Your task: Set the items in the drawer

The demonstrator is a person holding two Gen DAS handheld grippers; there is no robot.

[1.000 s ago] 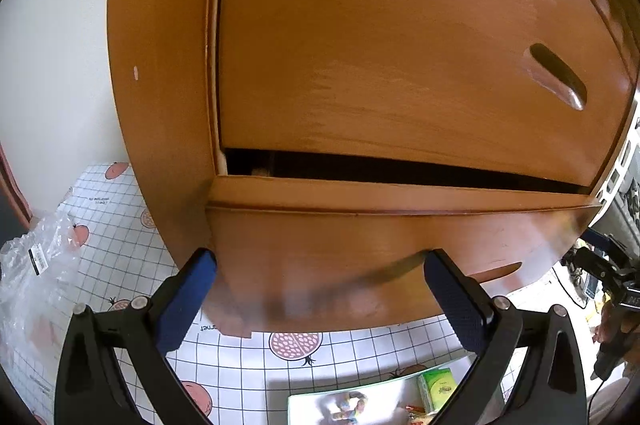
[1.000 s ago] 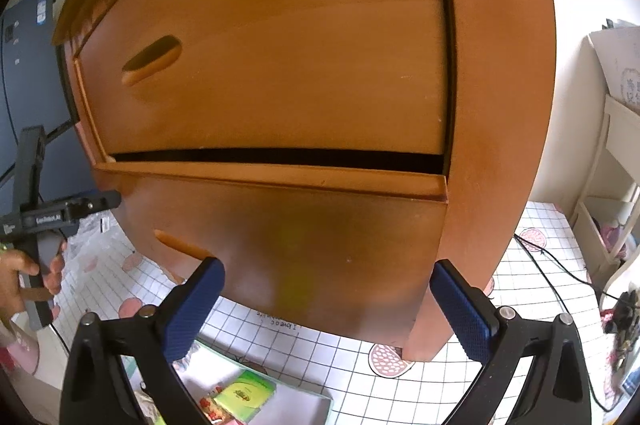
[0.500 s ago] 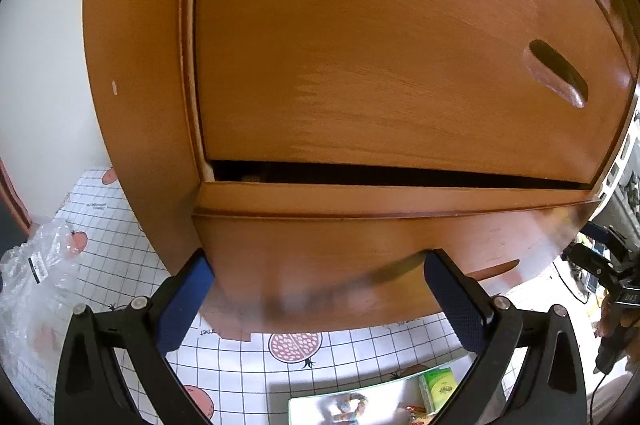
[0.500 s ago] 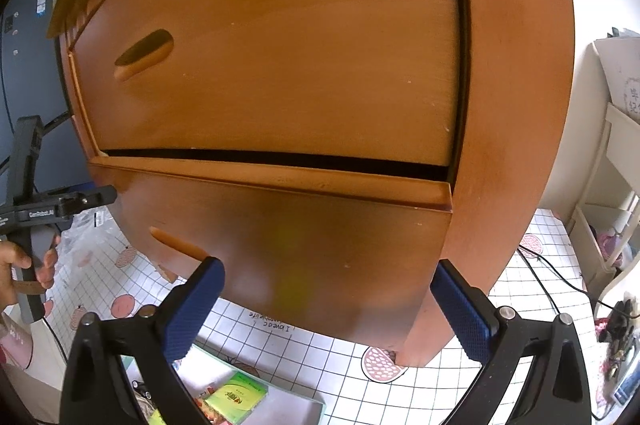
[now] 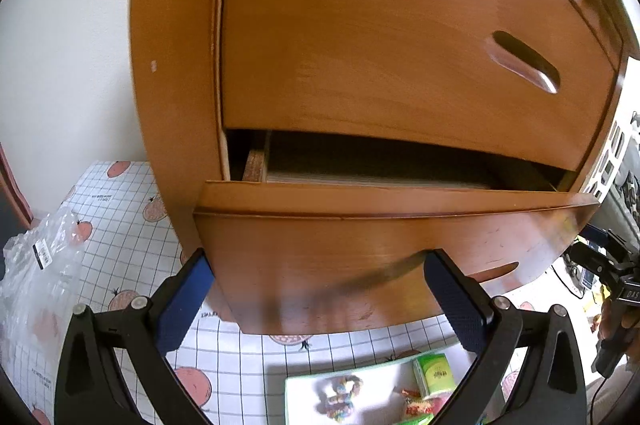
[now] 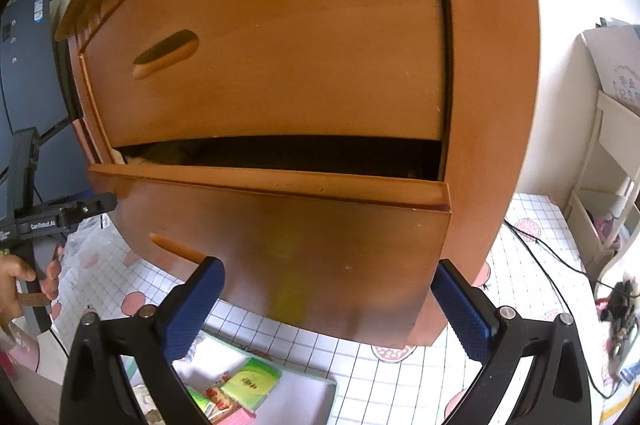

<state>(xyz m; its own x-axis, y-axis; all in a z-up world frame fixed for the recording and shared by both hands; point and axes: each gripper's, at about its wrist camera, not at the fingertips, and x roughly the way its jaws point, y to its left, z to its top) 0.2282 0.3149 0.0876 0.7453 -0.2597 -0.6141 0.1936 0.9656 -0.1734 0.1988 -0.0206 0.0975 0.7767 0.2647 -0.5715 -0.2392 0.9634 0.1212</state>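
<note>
The wooden cabinet's lower drawer (image 5: 380, 257) stands partly pulled out, and a dark gap shows its inside (image 5: 380, 165). My left gripper (image 5: 320, 305) is open, its blue pads straddling the drawer front with nothing held. My right gripper (image 6: 328, 309) is open as well, in front of the same drawer (image 6: 300, 245). Each gripper's tip shows in the other view, close to a side edge of the drawer front: the left gripper (image 6: 60, 217) and the right gripper (image 5: 612, 277). Below lies a white tray (image 6: 304, 397) with a green box (image 6: 250, 383) and small packets.
The upper drawer (image 5: 400, 45) is closed, with a slot handle (image 5: 524, 65). A clear plastic bag (image 5: 36, 273) lies on the checked tablecloth at the left. A black cable (image 6: 540, 249) and a white shelf (image 6: 612, 185) are at the right. A dark monitor (image 6: 24, 65) stands behind on the left.
The lower drawer has slid out toward me, and the gap above its front has widened to show the inside. Both grippers have drawn back with it and stay open.
</note>
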